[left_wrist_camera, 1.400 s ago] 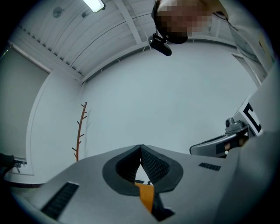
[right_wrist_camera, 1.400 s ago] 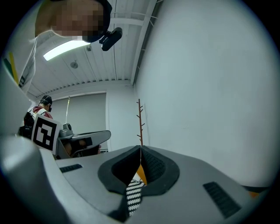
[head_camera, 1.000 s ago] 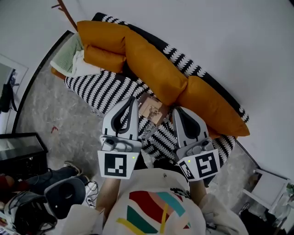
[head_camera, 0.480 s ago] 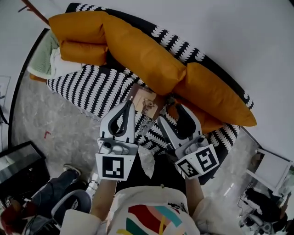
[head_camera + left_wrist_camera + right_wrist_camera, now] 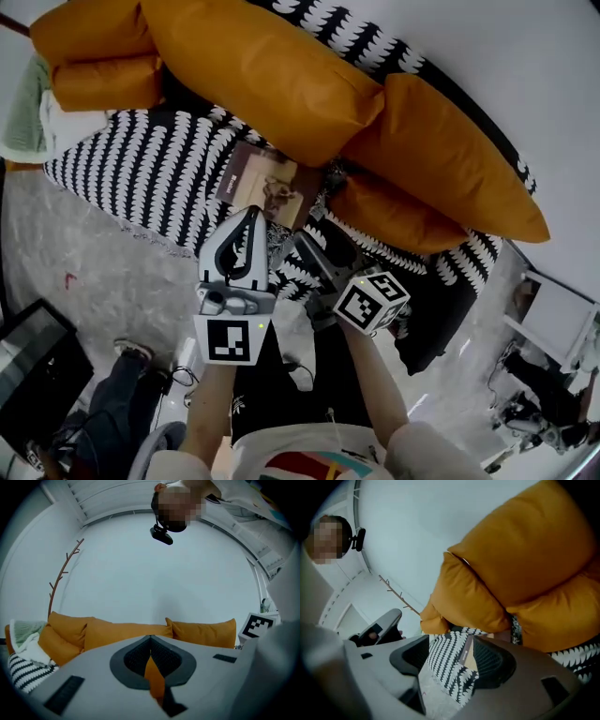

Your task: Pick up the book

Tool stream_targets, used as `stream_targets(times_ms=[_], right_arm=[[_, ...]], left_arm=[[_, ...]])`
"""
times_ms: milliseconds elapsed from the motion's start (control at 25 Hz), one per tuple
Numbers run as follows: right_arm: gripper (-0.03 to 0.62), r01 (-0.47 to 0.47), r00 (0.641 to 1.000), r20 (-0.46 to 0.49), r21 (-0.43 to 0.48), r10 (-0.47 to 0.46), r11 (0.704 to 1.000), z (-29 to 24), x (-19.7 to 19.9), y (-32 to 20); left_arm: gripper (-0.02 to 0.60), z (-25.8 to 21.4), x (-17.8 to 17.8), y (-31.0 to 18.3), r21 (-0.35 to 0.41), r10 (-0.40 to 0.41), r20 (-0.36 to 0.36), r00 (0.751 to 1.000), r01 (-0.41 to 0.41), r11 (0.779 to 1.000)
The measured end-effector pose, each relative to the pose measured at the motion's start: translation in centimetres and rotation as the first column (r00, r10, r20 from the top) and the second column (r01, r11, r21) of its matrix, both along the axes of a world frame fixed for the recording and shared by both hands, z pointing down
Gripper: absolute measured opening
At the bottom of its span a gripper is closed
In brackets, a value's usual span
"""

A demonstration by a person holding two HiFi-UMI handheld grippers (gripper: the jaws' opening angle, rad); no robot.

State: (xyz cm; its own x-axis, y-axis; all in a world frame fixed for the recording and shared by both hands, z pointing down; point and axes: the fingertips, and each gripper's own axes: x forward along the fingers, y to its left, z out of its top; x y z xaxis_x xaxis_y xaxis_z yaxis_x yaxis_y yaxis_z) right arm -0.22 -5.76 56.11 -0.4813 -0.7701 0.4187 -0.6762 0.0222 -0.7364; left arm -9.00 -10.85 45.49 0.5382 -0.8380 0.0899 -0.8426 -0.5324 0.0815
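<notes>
The book [image 5: 262, 180], brown with a tan cover picture, lies flat on the black-and-white striped sofa seat [image 5: 141, 169] in front of the orange cushions [image 5: 262, 66]. My left gripper [image 5: 251, 216] is shut and empty, its tips just short of the book's near edge. My right gripper [image 5: 309, 246] is rolled onto its side to the right of the book, and its jaws are opening with nothing held. In the right gripper view, the book's spine [image 5: 466, 652] and the striped seat show through the gap of the right gripper [image 5: 450, 648]. The left gripper view looks level at the cushions [image 5: 117, 632] and the wall.
Orange cushions [image 5: 441, 159] fill the sofa back and crowd the seat right of the book. A green and white blanket [image 5: 23, 122] lies at the sofa's left end. Grey floor [image 5: 84, 272], a black box [image 5: 28, 366] and a white stool [image 5: 553, 309] lie around.
Both grippers have come down towards the sofa seat and the book. The right gripper has rolled onto its side and its jaws have parted. The left stays shut.
</notes>
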Motion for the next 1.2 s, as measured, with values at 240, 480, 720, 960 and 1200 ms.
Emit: stream_targets(times_ms=[240,480,720,960,1200], right_arm=[[0.301,-0.015,0.999,0.03,-0.165,0.02,0.986,11.6,0.6,1.8],[0.301,-0.028,1.0,0.005,-0.272,0.031,0.962,18.0,0.8,2.7],[0.301,-0.002,0.999,-0.038,-0.306,-0.01,0.952,20.0,-0.2,3.2],[0.301,-0.009,1.0,-0.021,-0.347,0.002,0.938,20.9,0.0,2.7],[0.301,-0.009,1.0,-0.017,-0.358,0.003,0.934,22.2,0.0,2.4]], left_arm=[[0.008,7.6,0.3,0.4,-0.069,0.002,0.025,1.0,-0.001,0.998],[0.008,10.8,0.6,0.2,-0.102,0.016,0.038,0.999,-0.012,0.995],[0.008,12.0,1.0,0.3,-0.105,0.042,0.034,0.999,-0.038,0.994],[0.008,12.2,1.4,-0.2,-0.14,0.047,0.051,0.998,-0.039,0.989],[0.008,12.9,0.7,-0.2,-0.138,0.03,0.041,0.999,-0.024,0.99]])
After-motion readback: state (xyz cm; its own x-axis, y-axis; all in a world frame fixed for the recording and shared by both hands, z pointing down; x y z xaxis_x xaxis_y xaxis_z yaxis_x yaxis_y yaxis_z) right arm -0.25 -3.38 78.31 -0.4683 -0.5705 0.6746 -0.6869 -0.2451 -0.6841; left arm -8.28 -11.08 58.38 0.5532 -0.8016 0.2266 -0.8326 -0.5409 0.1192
